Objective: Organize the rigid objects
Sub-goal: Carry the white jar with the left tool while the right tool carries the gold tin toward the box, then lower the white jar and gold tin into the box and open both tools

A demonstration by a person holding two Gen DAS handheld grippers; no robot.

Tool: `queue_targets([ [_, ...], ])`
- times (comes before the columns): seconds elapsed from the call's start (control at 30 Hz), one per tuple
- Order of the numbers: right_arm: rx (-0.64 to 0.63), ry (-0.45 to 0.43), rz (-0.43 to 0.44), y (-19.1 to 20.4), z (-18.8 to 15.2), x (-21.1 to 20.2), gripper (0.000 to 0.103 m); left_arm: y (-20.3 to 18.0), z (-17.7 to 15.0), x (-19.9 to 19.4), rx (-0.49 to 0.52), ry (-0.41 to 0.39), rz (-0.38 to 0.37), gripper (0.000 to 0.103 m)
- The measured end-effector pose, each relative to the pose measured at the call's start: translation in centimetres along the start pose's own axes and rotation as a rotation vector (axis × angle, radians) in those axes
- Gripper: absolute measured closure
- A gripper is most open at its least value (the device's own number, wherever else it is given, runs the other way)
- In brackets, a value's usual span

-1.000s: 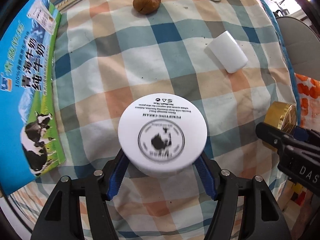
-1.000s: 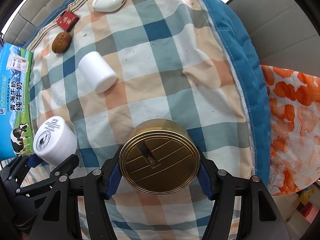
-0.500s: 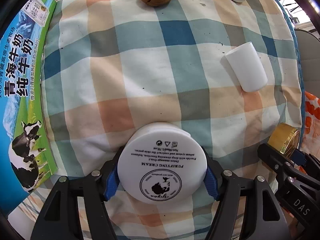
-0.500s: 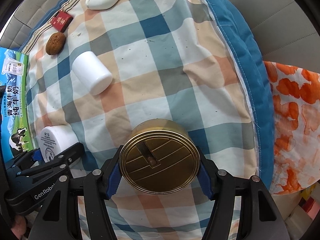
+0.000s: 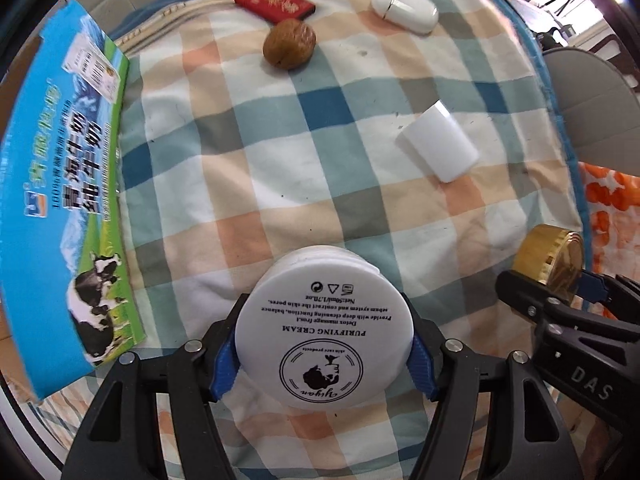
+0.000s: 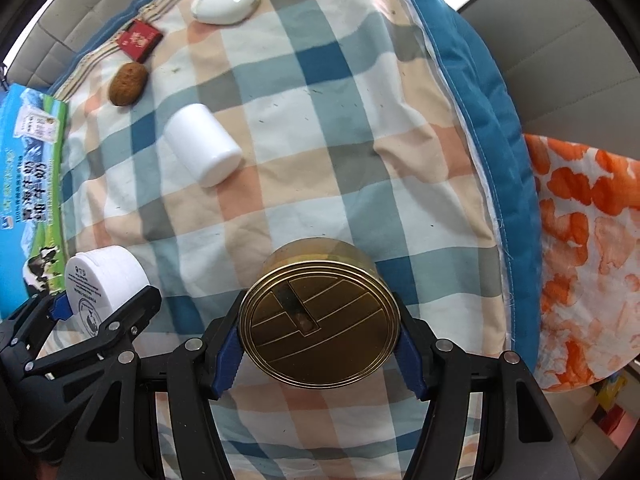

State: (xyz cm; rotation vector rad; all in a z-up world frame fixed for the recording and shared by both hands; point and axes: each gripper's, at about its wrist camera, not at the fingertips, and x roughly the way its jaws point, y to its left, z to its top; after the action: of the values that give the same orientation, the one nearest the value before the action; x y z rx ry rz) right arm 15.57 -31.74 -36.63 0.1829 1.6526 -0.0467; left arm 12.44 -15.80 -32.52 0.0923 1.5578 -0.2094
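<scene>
- Left gripper [image 5: 324, 354]: both blue pads pressed against the sides of the white cream jar [image 5: 324, 332], printed base toward the camera. Jar sits low center in the left wrist view, over the checked cloth [image 5: 280, 152].
- Right gripper [image 6: 320, 354]: blue pads pinching the gold tin [image 6: 320, 320], 1 on each side, its ridged face toward the lens.
- In the right wrist view the jar and left gripper appear at 9 o'clock from the tin, near it but apart.
- White cylinder [image 5: 438, 142] lies on its side at 1 o'clock from the jar, well apart.
- Walnut [image 5: 289, 49] at 12 o'clock, far side of the cloth; red packet [image 5: 274, 2] just beyond it; white oval case [image 5: 404, 9] at 1 o'clock along the far edge.
- Blue milk carton [image 5: 60, 184] runs along the cloth's left edge, at 9 to 10 o'clock.
- Orange-patterned fabric [image 6: 580, 248] lies at 3 o'clock from the tin, past the cloth's blue border.
</scene>
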Motion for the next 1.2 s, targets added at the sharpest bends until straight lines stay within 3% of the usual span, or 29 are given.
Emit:
queue_targets([
  [0.3,-0.070,-0.077,0.054,3.5,-0.6,-6.1,0.037,3.3,-0.4,-10.2,-0.046,-0.151,-0.103,0.037],
  [0.47,-0.127,-0.133,0.109,8.5,-1.0,-10.4,0.037,8.6,-1.0,-15.2,-0.078,-0.257,-0.133,0.037],
  [0.63,-0.205,-0.184,0.161,15.6,-1.8,-13.9,0.037,15.6,-1.1,-19.1,-0.112,-0.326,-0.102,0.037],
  [0.8,-0.254,-0.183,0.203,24.4,-1.3,-13.9,0.037,22.1,-1.1,-18.7,-0.174,-0.332,-0.051,0.037],
  [0.93,-0.270,-0.197,0.174,30.4,-0.3,-12.1,0.037,27.7,-0.7,-16.9,-0.239,-0.304,-0.026,0.037],
  [1.2,-0.242,-0.092,0.131,36.3,2.8,-4.6,0.037,35.9,1.3,-10.7,-0.318,-0.190,0.022,0.037],
])
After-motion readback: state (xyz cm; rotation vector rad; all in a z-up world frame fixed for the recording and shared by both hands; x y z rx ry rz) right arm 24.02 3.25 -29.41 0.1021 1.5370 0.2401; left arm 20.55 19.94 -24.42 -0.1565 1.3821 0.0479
